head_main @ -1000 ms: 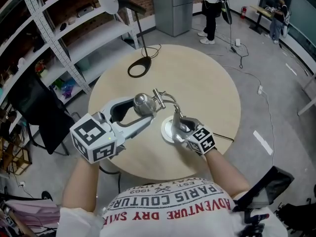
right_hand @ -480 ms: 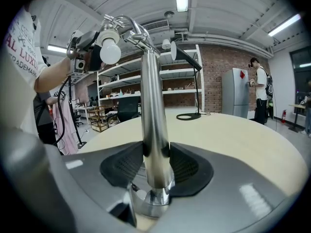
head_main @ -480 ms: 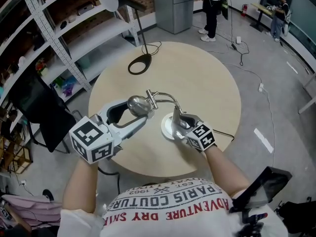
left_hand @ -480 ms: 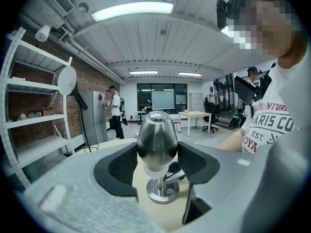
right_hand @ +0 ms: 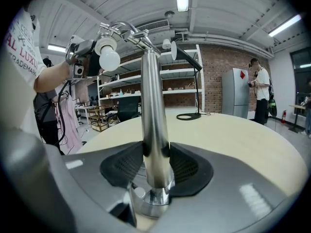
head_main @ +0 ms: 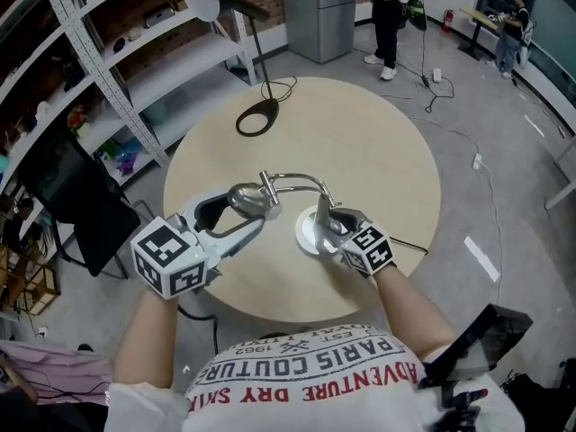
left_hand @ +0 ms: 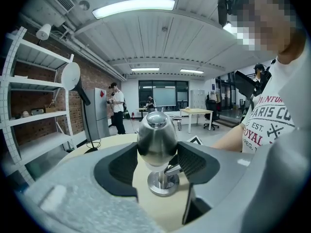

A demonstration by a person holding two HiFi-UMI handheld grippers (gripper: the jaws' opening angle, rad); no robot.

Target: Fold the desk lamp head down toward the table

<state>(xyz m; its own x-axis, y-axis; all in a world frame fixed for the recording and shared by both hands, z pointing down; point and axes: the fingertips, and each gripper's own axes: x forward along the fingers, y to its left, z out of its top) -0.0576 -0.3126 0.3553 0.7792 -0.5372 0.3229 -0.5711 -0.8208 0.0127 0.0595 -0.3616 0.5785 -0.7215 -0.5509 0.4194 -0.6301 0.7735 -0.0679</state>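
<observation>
Head view — left jaws clasp lamp head (head_main: 249, 198), right jaws stem (right_hand: 154, 110).

Tabletop (head_main: 378, 151) mostly bare; black ring stand (head_main: 241, 126) at far-left edge

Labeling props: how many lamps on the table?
2. Chrome desk lamp near the front edge, left tool on its head, right tool on its post; black lamp, ring base at the far-left edge.
</observation>
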